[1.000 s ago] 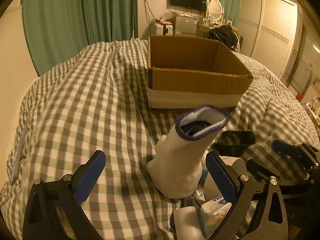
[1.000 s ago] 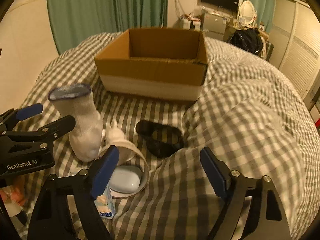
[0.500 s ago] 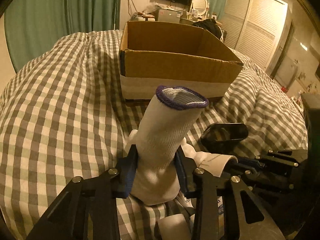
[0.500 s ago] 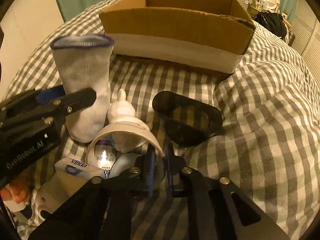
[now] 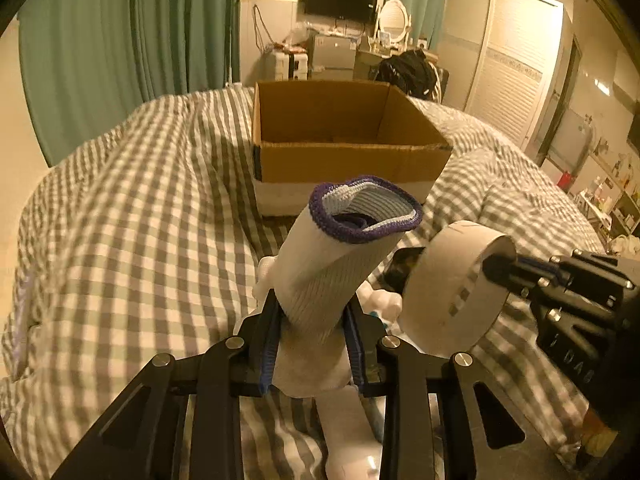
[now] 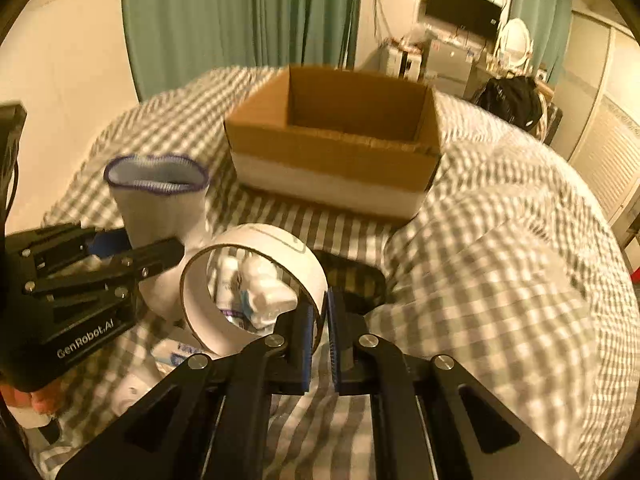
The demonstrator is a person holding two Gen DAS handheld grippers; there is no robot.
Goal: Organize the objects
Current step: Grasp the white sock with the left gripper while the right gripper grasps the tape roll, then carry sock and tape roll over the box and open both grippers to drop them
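Closing with the left gripper low on a white sock with a purple cuff, pads already pressing into the knit on both sides, cuff leaning up toward 1 o'clock. Looks stuffed or rolled, standing by itself; probably light and soft, squashing under the pads instead of resisting, so liable to sag or slide out if pinched only by the loose cuff. Best taken where it is now, round the thick lower body, with a firm squeeze. Clenched tight with the right gripper on the thin wall of a white ring, apparently a tape roll or card hoop, one pad inside and one outside at the ring's 4 o'clock. Likely light and fairly stiff, but smooth, and free to swing about a single pinch point; worth keeping the wall deep between the pads. Held at 3 o'clock of the sock in the left wrist view, close beside it, above the checked bedcover. Open cardboard box at 12 o'clock from both, well apart, nothing visible inside. Below the ring, a dark pouch and small white clutter, too blurred to name.
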